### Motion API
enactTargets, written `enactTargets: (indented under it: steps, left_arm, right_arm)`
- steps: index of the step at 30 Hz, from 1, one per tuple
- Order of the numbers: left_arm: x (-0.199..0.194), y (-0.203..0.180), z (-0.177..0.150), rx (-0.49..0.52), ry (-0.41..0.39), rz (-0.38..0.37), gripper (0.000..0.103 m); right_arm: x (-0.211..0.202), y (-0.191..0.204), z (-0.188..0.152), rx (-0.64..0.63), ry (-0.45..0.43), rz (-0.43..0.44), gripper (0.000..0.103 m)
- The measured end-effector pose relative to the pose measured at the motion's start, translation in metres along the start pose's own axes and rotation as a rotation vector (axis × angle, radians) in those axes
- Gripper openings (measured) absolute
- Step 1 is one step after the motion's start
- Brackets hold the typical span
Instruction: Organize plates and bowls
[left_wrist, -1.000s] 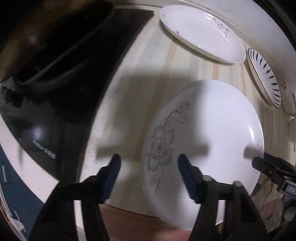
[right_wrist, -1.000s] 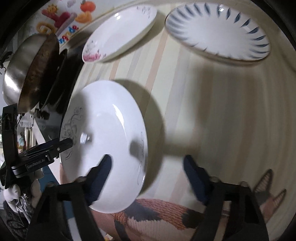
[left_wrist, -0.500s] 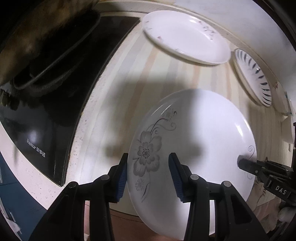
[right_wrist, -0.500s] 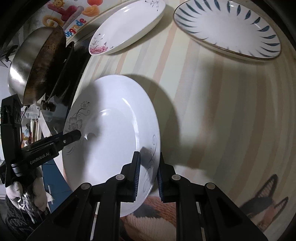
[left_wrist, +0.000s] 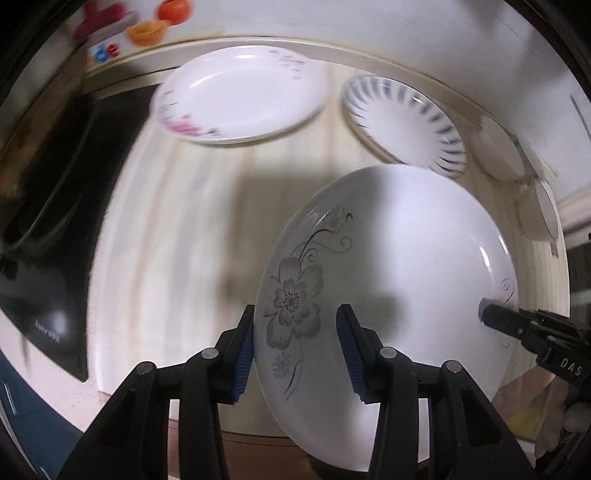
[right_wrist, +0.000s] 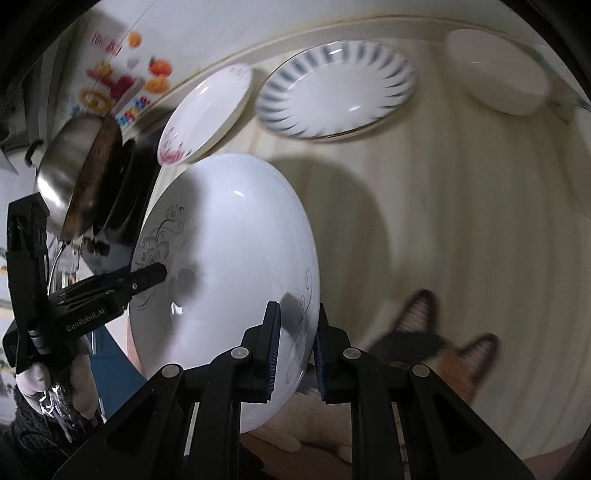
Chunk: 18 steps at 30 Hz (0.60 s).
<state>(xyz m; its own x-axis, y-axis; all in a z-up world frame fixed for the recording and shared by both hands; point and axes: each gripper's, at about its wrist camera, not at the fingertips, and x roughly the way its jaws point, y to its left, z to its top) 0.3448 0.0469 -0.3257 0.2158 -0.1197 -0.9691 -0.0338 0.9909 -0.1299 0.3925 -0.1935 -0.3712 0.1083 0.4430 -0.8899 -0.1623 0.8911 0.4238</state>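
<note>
A large white plate with a grey flower print (left_wrist: 399, 280) is lifted off the striped counter and tilted. My left gripper (left_wrist: 295, 350) is shut on its left rim by the flower. My right gripper (right_wrist: 295, 343) is shut on its opposite rim; the plate also shows in the right wrist view (right_wrist: 236, 251). At the back lie a white plate with a pink flower (left_wrist: 240, 96), a blue-striped plate (left_wrist: 402, 118) and a white bowl (right_wrist: 498, 81).
A black cooktop (left_wrist: 48, 221) with a steel pan (right_wrist: 74, 177) is at the left. The wall with colourful stickers (right_wrist: 118, 81) runs behind the plates. A patterned cloth (right_wrist: 436, 347) lies at the counter's near right.
Both grippers closed on the flower plate's rims and lifted it off the counter, tilting it. Both views swung up toward the back wall and plates.
</note>
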Motion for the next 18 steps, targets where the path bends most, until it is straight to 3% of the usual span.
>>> enactTargets:
  steps: [8, 18]
  left_arm:
    - [0.031, -0.053, 0.008, 0.102, 0.044, -0.032, 0.04]
    - [0.053, -0.074, 0.007, 0.159, 0.082, -0.007, 0.04]
  right_arm:
    - [-0.028, -0.052, -0.023, 0.109, -0.048, -0.039, 0.019]
    - [-0.021, -0.078, -0.04, 0.178, -0.058, -0.062, 0.019]
